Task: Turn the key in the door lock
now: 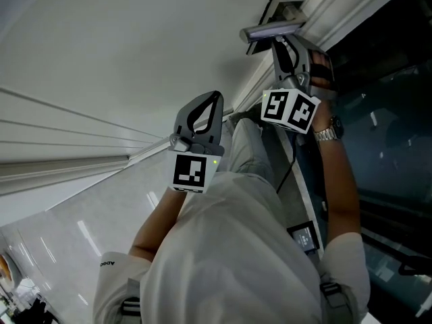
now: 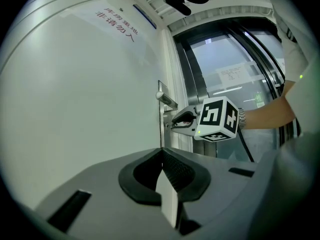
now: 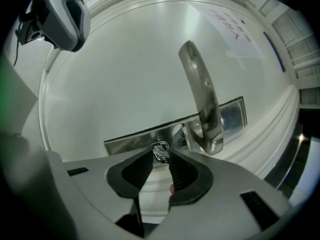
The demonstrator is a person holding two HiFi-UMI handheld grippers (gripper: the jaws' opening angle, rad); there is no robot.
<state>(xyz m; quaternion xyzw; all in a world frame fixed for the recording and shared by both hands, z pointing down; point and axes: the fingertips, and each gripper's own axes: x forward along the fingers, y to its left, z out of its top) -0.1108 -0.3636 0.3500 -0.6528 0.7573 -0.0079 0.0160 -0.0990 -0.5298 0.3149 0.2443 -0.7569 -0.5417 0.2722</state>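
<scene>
The white door (image 1: pixel 101 59) fills the view. The left gripper (image 2: pixel 161 151) hangs clear of it, at eight o'clock of the right one, jaws together on nothing. The right gripper (image 3: pixel 161 157) is up at the steel lock plate (image 3: pixel 135 140), below the lever handle (image 3: pixel 202 104). Its jaws are partway closed, tips pinching the key (image 3: pixel 160 149), which sits at the plate, at seven o'clock from the handle.

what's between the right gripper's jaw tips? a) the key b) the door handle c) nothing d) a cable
a: in the right gripper view the key stands between the tips of the right gripper, at the lock plate, while the handle is off to one side.
</scene>
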